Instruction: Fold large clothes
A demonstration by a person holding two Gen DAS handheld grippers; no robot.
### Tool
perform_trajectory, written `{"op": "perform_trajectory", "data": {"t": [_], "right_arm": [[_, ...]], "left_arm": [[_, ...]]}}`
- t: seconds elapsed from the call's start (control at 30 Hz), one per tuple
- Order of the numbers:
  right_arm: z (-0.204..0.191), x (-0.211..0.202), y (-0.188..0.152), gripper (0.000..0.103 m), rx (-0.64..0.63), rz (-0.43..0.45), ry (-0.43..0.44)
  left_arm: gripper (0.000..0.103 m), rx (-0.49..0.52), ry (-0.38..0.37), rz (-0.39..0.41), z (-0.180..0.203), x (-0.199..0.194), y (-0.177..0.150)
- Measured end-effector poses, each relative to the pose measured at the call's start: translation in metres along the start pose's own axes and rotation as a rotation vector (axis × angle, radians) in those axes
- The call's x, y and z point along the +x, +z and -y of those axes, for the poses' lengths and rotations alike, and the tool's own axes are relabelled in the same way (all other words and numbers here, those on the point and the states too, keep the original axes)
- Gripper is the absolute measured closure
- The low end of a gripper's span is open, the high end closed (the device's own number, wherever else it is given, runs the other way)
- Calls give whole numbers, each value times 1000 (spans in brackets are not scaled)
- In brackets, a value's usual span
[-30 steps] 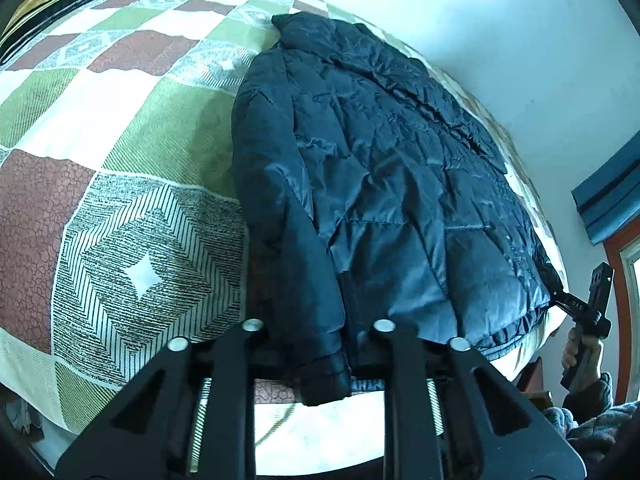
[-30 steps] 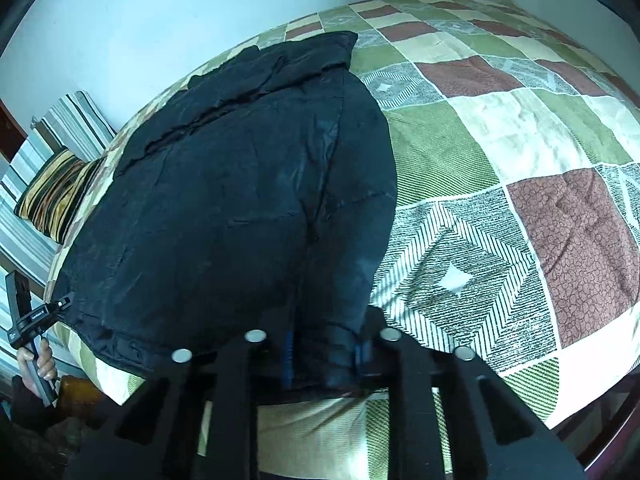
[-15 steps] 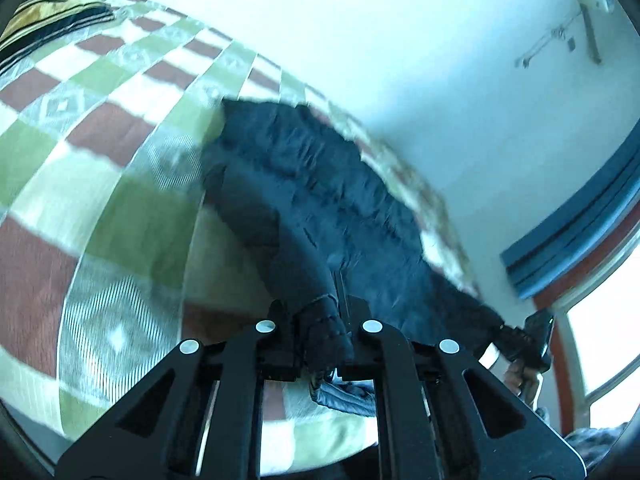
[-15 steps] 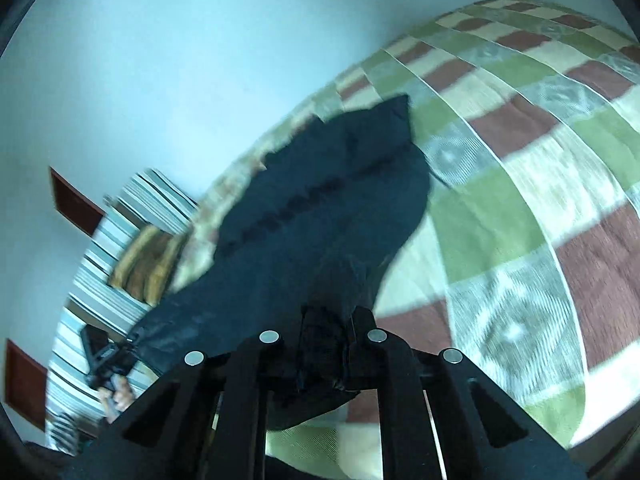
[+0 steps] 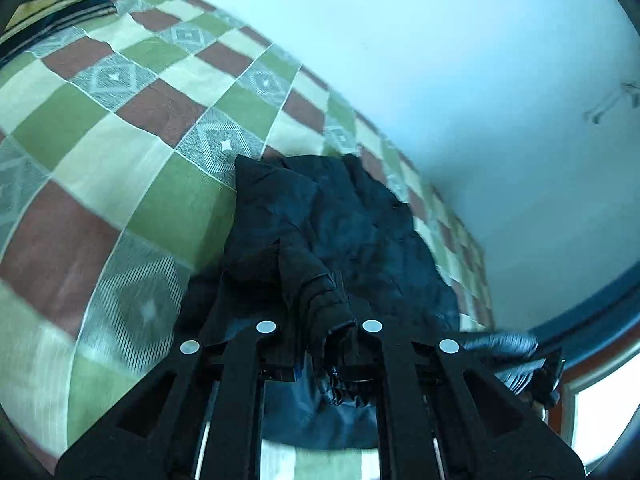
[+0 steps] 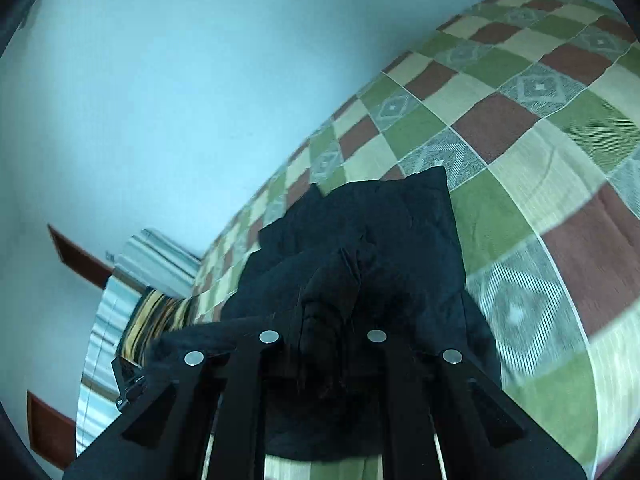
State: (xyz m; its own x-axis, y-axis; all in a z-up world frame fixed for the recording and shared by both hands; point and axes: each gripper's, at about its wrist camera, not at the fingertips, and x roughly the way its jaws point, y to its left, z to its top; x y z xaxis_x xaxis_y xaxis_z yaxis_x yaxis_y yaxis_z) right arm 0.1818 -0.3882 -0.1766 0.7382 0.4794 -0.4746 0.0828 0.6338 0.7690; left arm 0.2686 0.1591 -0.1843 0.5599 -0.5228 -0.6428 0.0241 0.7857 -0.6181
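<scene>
My left claw (image 5: 320, 344) and right claw (image 6: 322, 344) both pinch the dark jacket (image 5: 340, 232) hem (bunched), lifted off the quilt (image 5: 120, 152).

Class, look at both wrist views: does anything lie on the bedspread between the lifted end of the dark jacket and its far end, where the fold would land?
Nothing visible does. Each hand-held gripper, left and right, is shut on the jacket, and only bare checked bedspread surrounds it.
</scene>
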Motion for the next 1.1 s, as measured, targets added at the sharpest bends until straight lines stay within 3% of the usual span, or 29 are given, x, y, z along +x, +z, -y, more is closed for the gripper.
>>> {"op": "perform_trajectory", "data": {"t": [0.27,0.4,0.53,0.63,0.73,0.83,0.87,0.9,1.1], "right_arm": [[50,86,17,92,86,-121,-148],[71,105,11,93,129,-132,-135],[67,102,13,93,113,-133,-126],[60,95,15,86,86,-132,-111],[55,85,16,75,61,-120,-104],[51,71,16,63,47,-102,-90],[48,63,16,55,36,-94,-81],[46,56,15,47,22,-88,-76],[35,35,16,44,-124,-71,-139]], "left_arm": [[92,-5,105,-86,-29,81,23],[92,-25,100,-103,-43,100,21],[91,-49,55,-103,-47,100,21],[82,3,49,-98,-37,87,22],[64,56,52,-83,-26,70,22],[38,65,30,-57,-19,49,20],[31,68,30,-40,-18,41,20],[29,75,36,-12,-17,31,19],[27,117,68,20,-26,6,18]]}}
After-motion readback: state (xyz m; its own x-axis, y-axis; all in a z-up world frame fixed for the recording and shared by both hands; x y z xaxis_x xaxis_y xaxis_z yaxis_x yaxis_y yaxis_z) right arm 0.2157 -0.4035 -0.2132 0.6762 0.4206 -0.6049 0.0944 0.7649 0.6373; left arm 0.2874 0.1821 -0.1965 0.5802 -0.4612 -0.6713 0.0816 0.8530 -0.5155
